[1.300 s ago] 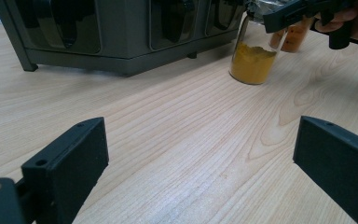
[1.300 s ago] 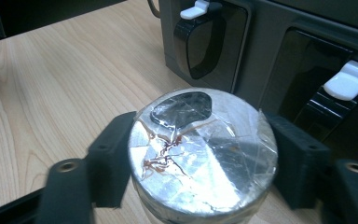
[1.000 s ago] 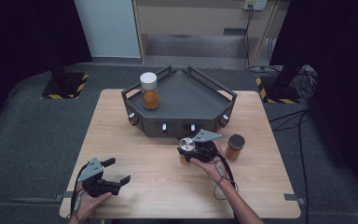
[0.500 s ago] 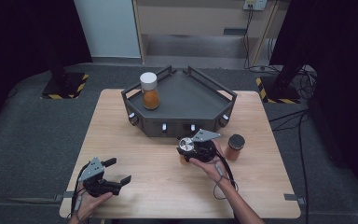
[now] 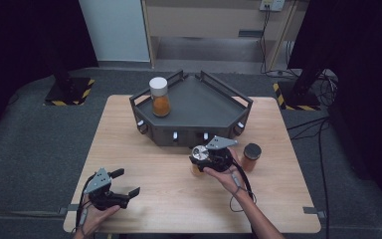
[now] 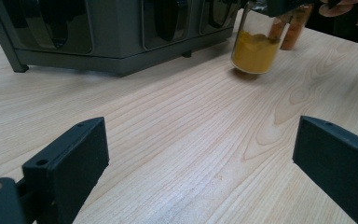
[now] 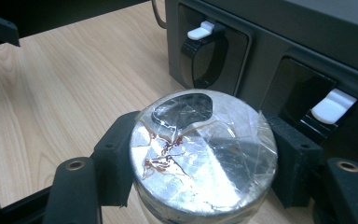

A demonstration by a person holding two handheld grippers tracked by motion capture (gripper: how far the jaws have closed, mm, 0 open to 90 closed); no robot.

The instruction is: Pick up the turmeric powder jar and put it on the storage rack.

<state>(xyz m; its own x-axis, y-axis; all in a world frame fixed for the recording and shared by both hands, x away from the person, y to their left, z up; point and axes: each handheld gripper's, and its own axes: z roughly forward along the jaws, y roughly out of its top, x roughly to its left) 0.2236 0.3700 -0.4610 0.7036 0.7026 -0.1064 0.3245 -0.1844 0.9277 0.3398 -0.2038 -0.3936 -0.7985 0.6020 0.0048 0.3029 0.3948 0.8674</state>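
The work in hand looks like loading spice jars onto the dark rack (image 5: pixel 194 102) at the far middle of the bench (image 5: pixel 144 164), and it seems roughly a third done. One white-capped jar (image 5: pixel 159 96) with orange powder already stands upright on the rack's top, toward its 10 o'clock corner. The right claw (image 5: pixel 202 158) is clenched on a second jar, the silver-lidded one (image 7: pixel 204 151), gripping it around the lid from both sides; in the left claw's view this jar shows yellow powder and its base seems to rest on the bench, just in front of the rack's front face at about 5 o'clock from the rack's centre. A third jar (image 5: pixel 251 157), dark-lidded with orange-brown contents, stands untouched on the bench at 3 o'clock of the held jar, just beside the right hand. The left claw (image 5: pixel 127 183) rests low near the bench's 7 o'clock corner, jaws spread wide with nothing between them. Left to do, by my reading: lift the held jar onto the rack, then the dark-lidded one.
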